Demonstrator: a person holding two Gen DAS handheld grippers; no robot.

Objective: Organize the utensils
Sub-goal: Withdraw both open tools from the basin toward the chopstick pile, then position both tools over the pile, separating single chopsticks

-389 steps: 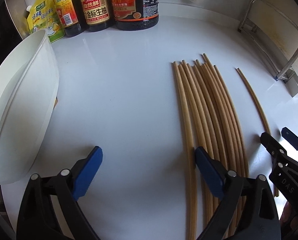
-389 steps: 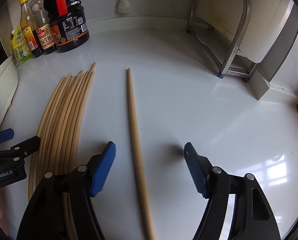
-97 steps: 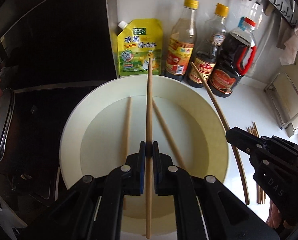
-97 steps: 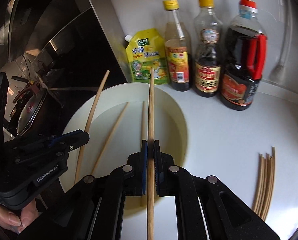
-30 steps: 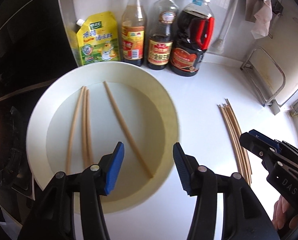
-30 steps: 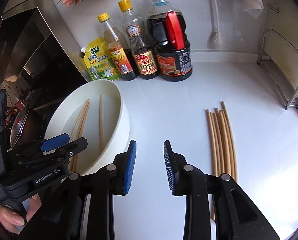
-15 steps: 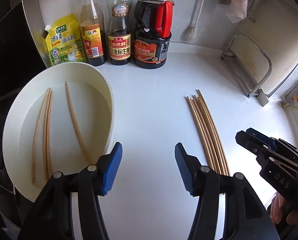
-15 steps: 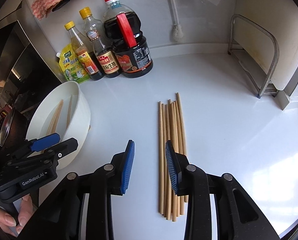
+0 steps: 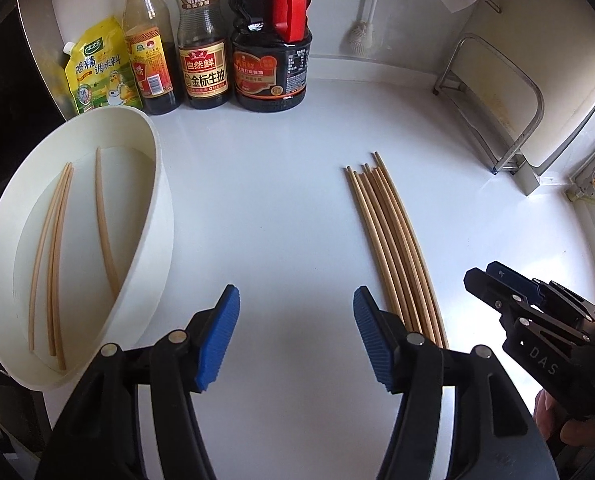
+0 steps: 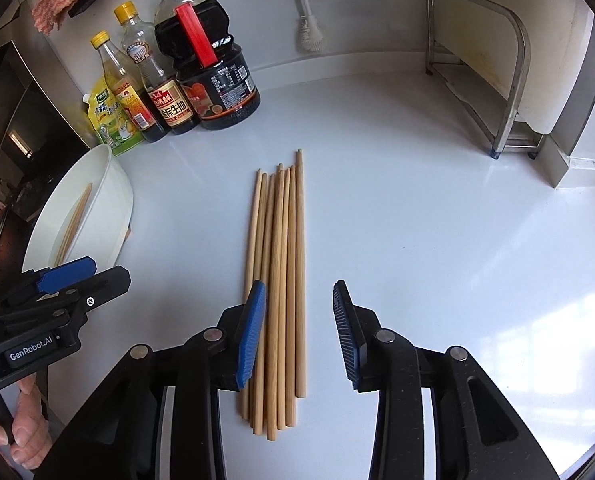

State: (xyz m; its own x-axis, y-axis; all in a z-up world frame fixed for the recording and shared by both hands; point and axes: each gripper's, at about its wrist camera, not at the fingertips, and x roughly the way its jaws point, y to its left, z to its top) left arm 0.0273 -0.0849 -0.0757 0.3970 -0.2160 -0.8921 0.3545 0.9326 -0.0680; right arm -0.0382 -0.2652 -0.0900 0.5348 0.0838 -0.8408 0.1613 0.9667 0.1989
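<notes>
A glossy white tabletop (image 9: 281, 208) carries a bundle of slim, round, pale wooden chopsticks (image 10: 279, 280), lying side by side with their tapered tips pointing far. On the left sits a smooth, round white plastic basin (image 9: 153, 216); chopsticks in the basin (image 9: 57, 248) lie loose on its floor, a close group at the left and one apart to the right.

The left hand-held gripper (image 9: 295, 336), black with ribbed blue pads, is wide open and holds nothing; it hovers over bare tabletop between the basin and the bundle, its right finger just beside the bundle. The right hand-held gripper (image 10: 299, 332) is also open and empty, its jaws spread around the near part of the bundle.

At the far left stand a yellow pouch (image 9: 97, 72) printed with Chinese characters, two clear glass bottles, one with a yellow cap (image 9: 149, 40) and one labelled "自然鲜 金标生抽" (image 9: 203, 40), and a dark jug (image 9: 271, 40) with a red handle. The grippers' bodies read "DAS" and "GenRobot.AI". A metal rack (image 10: 493, 72) stands far right.
</notes>
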